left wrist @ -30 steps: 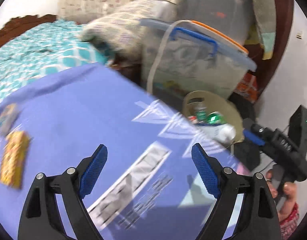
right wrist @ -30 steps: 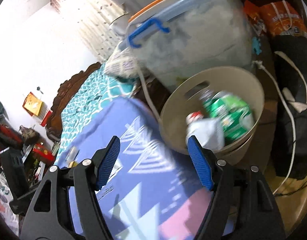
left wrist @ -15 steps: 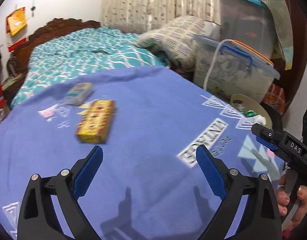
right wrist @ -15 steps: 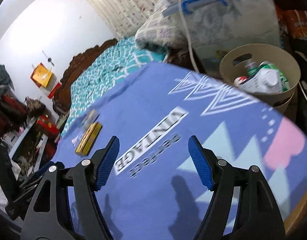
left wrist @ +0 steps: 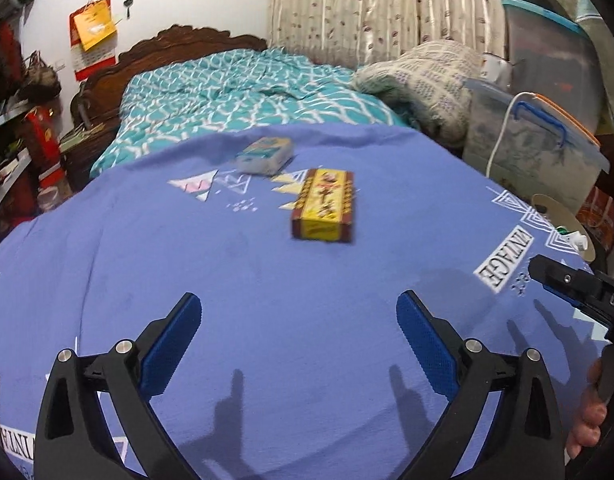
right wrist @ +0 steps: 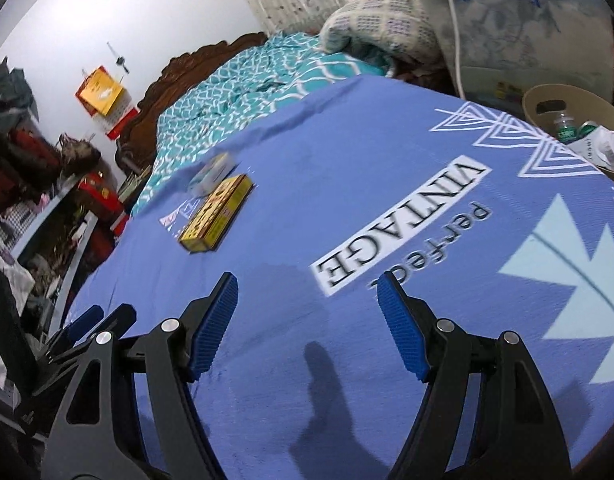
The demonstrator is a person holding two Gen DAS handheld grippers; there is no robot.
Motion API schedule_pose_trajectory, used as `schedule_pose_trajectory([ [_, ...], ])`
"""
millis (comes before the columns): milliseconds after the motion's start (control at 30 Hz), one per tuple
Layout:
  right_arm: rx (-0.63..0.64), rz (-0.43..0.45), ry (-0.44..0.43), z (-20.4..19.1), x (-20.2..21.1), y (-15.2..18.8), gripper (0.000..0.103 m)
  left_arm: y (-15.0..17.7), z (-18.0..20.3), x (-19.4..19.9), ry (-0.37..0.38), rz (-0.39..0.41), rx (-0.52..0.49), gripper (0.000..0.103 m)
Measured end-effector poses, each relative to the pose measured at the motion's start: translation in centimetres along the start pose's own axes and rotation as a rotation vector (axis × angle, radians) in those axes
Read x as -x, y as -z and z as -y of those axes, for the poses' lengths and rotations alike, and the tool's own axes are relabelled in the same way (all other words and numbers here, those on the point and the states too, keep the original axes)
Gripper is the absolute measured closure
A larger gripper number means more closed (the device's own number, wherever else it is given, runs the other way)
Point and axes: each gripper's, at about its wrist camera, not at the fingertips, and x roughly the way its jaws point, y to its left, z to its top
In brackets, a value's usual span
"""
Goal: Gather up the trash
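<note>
A yellow-and-red box [left wrist: 325, 204] [right wrist: 217, 212] lies on the blue printed sheet [left wrist: 227, 264], with a pale blue-and-white packet [left wrist: 265, 154] [right wrist: 213, 172] just behind it. My left gripper [left wrist: 298, 300] hovers over the sheet short of the box; its jaws are opening and nothing is between them. My right gripper [right wrist: 307, 280] is open and empty, with both items off to its upper left. A beige bin [right wrist: 571, 98] [left wrist: 555, 208] beside the bed's right edge holds a bottle and a white carton [right wrist: 599, 144].
A clear storage box with a blue handle [left wrist: 539, 152] and a white cord stands behind the bin. A patterned pillow [left wrist: 419, 76] and teal bedding [left wrist: 235, 92] lie further back. Cluttered shelves [left wrist: 11, 140] line the left. A hand [left wrist: 587, 412] holds the right tool.
Both grippers swung left, away from the bin and over the sheet. The yellow box and packet came toward the middle of both views. The left jaws spread wider.
</note>
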Motion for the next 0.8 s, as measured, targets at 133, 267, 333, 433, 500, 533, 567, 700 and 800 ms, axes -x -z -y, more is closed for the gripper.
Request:
schedule_pose_trajectory([
  [133,0.020,0.003,0.013,-0.9,-0.5,0.1,0.030,0.5,-0.7,-0.5,-0.008,-0.010,0.014,0.009],
  [267,0.032,0.008,0.031,-1.1,-0.8,-0.1,0.029,0.8,-0.8,-0.8,0.011,-0.017,0.015,0.009],
  [333,0.029,0.008,0.037,-1.0,-1.1,-0.1,0.029,0.9,-0.8,-0.8,0.014,-0.014,0.010,0.009],
  [433,0.040,0.018,0.052,-1.3,-1.5,0.2,0.029,0.9,-0.7,-0.9,-0.007,-0.020,0.001,0.009],
  [500,0.052,0.020,0.062,-1.3,-1.7,0.5,0.029,1.0,-0.7,-1.1,-0.030,-0.027,-0.002,0.009],
  [533,0.055,0.018,0.065,-1.3,-1.8,0.5,0.029,1.0,-0.8,-1.1,-0.029,-0.031,0.001,0.009],
  [567,0.062,0.025,0.063,-1.5,-1.7,0.7,0.029,1.0,-0.9,-1.2,-0.020,-0.037,0.007,0.009],
  [700,0.067,0.038,0.059,-1.8,-1.2,0.8,0.028,1.0,-1.3,-1.2,-0.013,-0.037,0.036,0.009],
  [800,0.054,0.038,0.056,-1.4,-1.0,0.8,0.028,1.0,-1.6,-1.2,-0.017,-0.033,0.052,0.009],
])
